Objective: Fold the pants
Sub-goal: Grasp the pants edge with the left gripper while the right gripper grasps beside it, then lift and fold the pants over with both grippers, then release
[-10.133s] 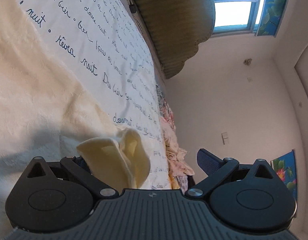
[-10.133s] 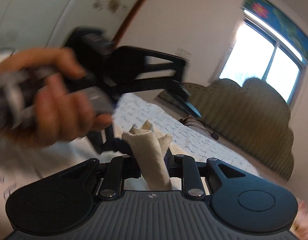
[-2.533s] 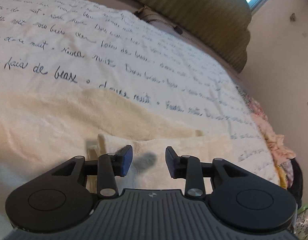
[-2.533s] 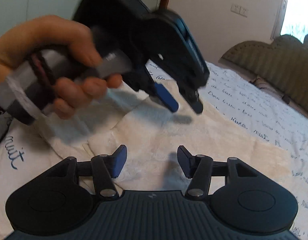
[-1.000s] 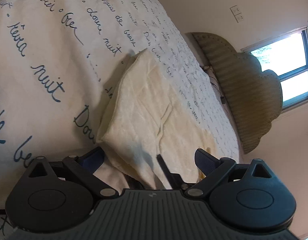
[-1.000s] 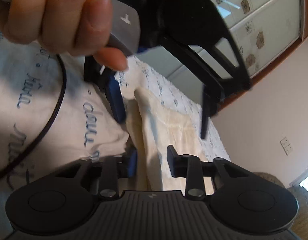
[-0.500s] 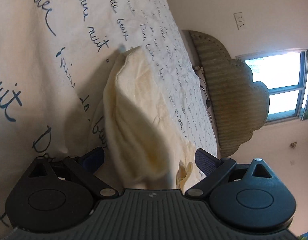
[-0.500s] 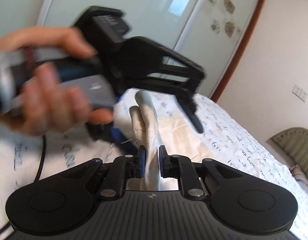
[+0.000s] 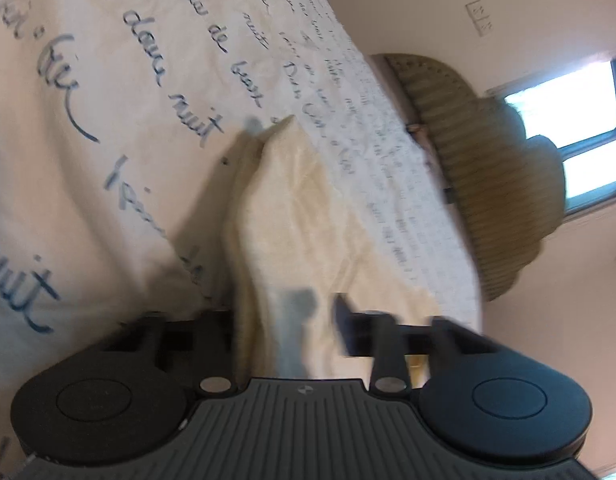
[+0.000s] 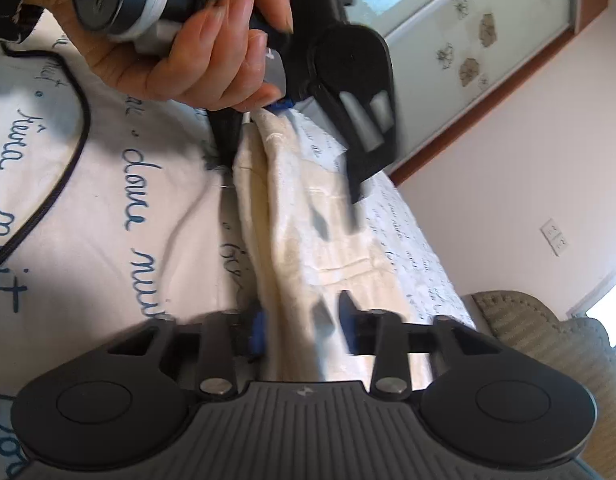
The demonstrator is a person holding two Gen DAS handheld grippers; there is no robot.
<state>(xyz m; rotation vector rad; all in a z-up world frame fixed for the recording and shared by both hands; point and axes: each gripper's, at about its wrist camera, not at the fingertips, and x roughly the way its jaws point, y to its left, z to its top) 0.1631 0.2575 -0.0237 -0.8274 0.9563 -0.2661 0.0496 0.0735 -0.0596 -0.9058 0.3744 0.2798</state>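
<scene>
Cream pants [image 9: 292,208], folded into a long narrow strip, lie on a white bedsheet [image 9: 108,80] printed with blue script. My left gripper [image 9: 288,320] is at the near end of the strip; its jaws are closing and the raised fold fills the gap between them. In the right wrist view the pants [image 10: 308,208] run away from my right gripper [image 10: 302,326]. Its jaws are opening, with the fold loose between the blue pads. At the strip's far end a person's hand [image 10: 188,40] holds the left gripper.
A ribbed olive headboard [image 9: 487,180] and a bright window [image 9: 567,120] lie beyond the bed. A black cable [image 10: 68,152] trails over the sheet [image 10: 108,200] to the left. A glass wardrobe door [image 10: 487,20] with flower motifs stands behind, and a wall socket [image 10: 555,236] is to the right.
The left jaws have come in from wide open to close around the fold. The right jaws, tight on the fold half a second ago, stand a little wider.
</scene>
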